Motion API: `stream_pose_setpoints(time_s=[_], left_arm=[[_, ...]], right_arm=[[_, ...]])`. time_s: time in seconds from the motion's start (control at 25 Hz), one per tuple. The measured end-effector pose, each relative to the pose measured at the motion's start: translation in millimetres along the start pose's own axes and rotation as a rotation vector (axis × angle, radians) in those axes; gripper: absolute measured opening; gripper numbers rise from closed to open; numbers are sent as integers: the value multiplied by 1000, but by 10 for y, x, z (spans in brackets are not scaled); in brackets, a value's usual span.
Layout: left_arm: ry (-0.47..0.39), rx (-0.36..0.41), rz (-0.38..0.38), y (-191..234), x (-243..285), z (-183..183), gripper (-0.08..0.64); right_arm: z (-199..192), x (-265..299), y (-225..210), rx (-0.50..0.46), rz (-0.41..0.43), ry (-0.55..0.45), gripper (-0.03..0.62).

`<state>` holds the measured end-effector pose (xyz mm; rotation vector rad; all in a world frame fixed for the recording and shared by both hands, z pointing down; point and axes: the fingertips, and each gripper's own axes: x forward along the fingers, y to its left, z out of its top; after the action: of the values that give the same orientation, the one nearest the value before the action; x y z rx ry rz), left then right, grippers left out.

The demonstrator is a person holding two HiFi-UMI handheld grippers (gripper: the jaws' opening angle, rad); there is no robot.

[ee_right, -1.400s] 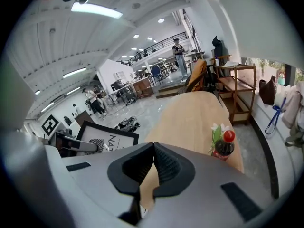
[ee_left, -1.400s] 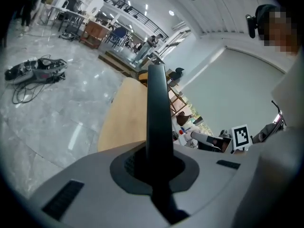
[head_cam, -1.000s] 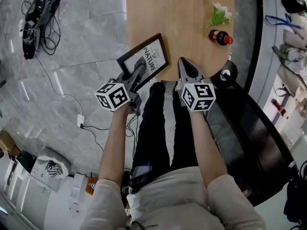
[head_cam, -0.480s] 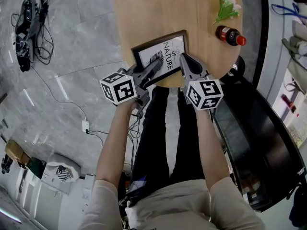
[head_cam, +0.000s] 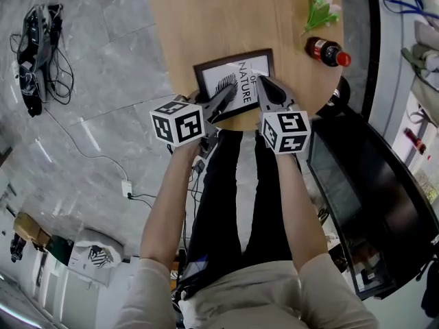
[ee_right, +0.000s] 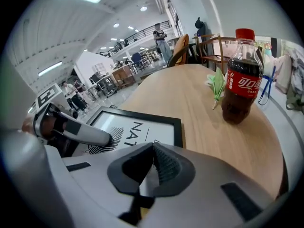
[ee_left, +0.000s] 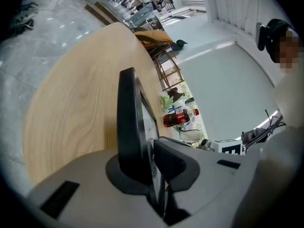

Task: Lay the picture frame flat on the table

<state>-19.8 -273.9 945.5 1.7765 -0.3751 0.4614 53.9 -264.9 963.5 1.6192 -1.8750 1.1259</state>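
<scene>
The black picture frame [head_cam: 236, 81] is clamped by the left tongs [head_cam: 224, 97] at the near edge of the bench [head_cam: 219, 19] (open wood beyond); the right tongs [head_cam: 261, 82] are clenched, empty.

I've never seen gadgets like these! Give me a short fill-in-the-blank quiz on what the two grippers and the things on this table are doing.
1. The left gripper has its jaws clamped on the ____.
2. The right gripper holds nothing; its jaws are ____.
3. The cola bottle standing on the table has a ____ cap.

Missing words: picture frame; shut; red.
</scene>
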Motion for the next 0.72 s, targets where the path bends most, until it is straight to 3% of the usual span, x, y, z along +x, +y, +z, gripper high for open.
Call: stream_pose_setpoints(time_s=[0.24,0.72], left_arm=[[17,-40,90,150,-82,42,92],[20,-68,141,384,-415,27,118]], right_arm=[[0,18,-48,-5,-51,27,32],[-6,48,-6,-33,-105,46,32]])
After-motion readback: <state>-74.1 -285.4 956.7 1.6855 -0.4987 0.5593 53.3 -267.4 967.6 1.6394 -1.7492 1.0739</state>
